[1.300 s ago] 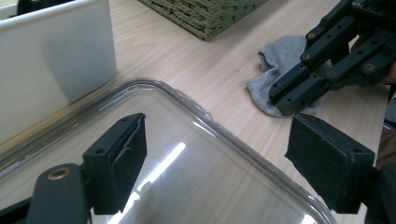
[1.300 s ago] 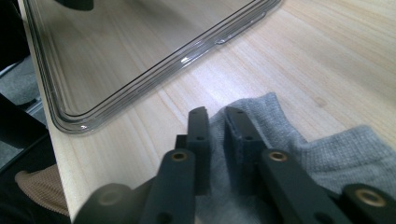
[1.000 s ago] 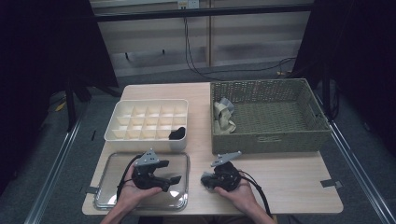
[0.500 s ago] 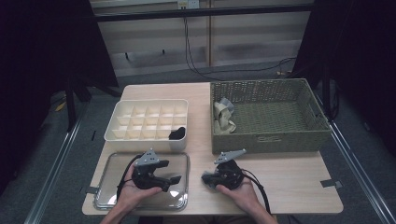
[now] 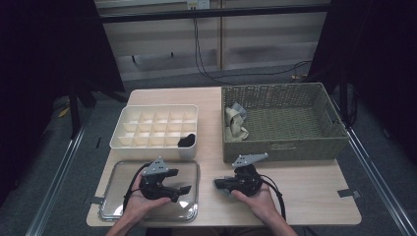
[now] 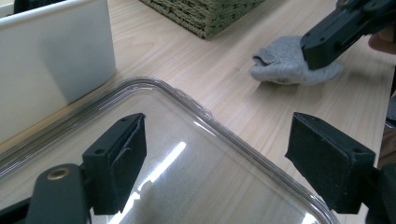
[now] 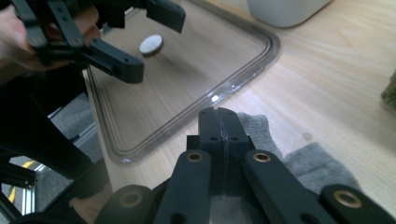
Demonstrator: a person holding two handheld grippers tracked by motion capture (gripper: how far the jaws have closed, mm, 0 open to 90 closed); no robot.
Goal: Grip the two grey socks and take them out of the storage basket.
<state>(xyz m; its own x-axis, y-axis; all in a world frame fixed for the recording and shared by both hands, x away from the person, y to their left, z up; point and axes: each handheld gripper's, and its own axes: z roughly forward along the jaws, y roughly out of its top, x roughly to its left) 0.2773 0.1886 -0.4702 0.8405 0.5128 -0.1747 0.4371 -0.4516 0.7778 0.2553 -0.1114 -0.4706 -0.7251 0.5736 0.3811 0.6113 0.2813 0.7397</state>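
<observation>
step: lift sock | right gripper [image 7: 219,122] clamped on grey sock [image 6: 286,65], just right of lid [image 5: 115,179] | left gripper [image 6: 233,154] wide, empty, over lid | you: check the pinch, raise straight, clear lid rim

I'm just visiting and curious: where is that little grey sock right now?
The grey sock lies on the wooden table, right of the clear tray and in front of the wicker basket; the right gripper is shut on it.
</observation>
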